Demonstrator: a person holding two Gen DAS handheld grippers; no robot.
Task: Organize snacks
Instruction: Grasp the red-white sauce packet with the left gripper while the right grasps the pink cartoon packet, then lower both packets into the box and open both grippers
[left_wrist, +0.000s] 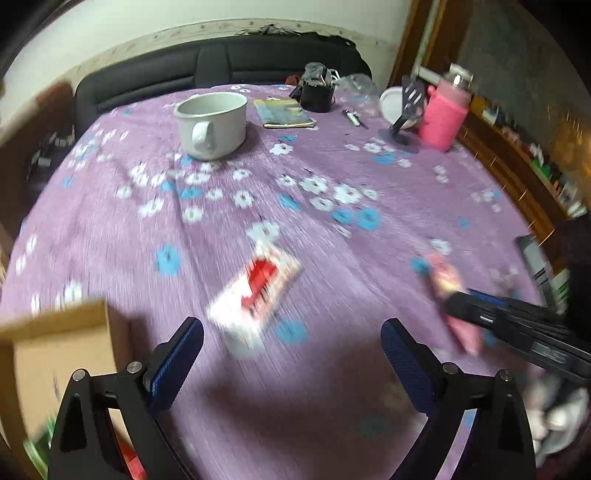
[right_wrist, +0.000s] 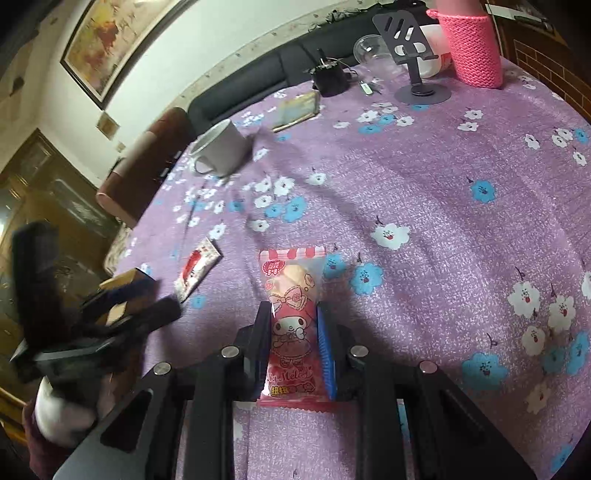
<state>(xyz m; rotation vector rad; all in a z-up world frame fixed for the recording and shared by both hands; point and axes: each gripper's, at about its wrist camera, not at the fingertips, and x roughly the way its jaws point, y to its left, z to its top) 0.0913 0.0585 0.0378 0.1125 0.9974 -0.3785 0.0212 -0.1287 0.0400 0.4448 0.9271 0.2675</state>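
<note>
From the left wrist we see our left gripper (left_wrist: 291, 328) spread wide above the purple tablecloth (left_wrist: 369, 258), a blurred red-and-white packet (left_wrist: 258, 295) just ahead mid-table. From the right wrist, our right gripper (right_wrist: 293, 332) clamps a pink snack packet (right_wrist: 291, 295) near the table's near edge.

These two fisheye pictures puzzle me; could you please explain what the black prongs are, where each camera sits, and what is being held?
The prongs are handheld two-finger grippers, one per hand, each carrying a camera that looks along its fingers. In the left wrist view, the left gripper is open above a blurred red-and-white snack packet, with a cardboard box at its left. In the right wrist view, the right gripper is shut on a pink My Melody snack packet. Both work over a purple flowered tablecloth, which also carries a white mug, a phone stand and a bottle in a pink knitted sleeve.
</note>
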